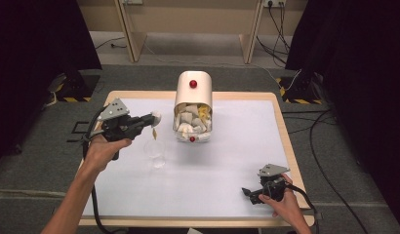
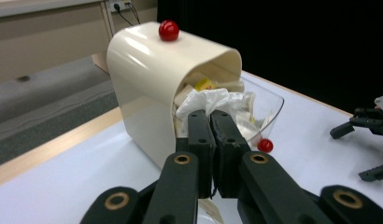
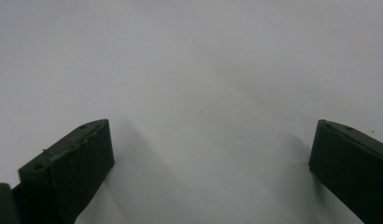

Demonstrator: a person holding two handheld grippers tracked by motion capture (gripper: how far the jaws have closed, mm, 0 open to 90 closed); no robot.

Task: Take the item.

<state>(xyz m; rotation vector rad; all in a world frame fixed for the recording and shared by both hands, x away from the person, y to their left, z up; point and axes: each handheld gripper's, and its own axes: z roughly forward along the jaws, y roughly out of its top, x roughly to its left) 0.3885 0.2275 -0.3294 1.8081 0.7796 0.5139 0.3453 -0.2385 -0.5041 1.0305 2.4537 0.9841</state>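
The left claw (image 1: pixel 153 118) pinches a white tea bag (image 1: pixel 156 116) above a clear glass cup (image 1: pixel 155 152); the right claw (image 1: pixel 247 191) rests wide on the white surface (image 1: pixel 227 146).

This looks like a lab or recording studio set up for handling trials, not a home. Black curtains (image 1: pixel 37 34) hang on both sides, well beyond the left claw (image 1: pixel 154 118) and right claw (image 1: pixel 247 191). The counter (image 1: pixel 281 122) carries a plain white sheet (image 1: pixel 237 146) and stands on grey carpet (image 1: pixel 37 146). Past the claws, loose cables (image 1: pixel 278 29) run to wall sockets (image 1: pixel 273 3), and yellow-black hazard tape (image 1: pixel 71 99) marks stand bases on the floor.
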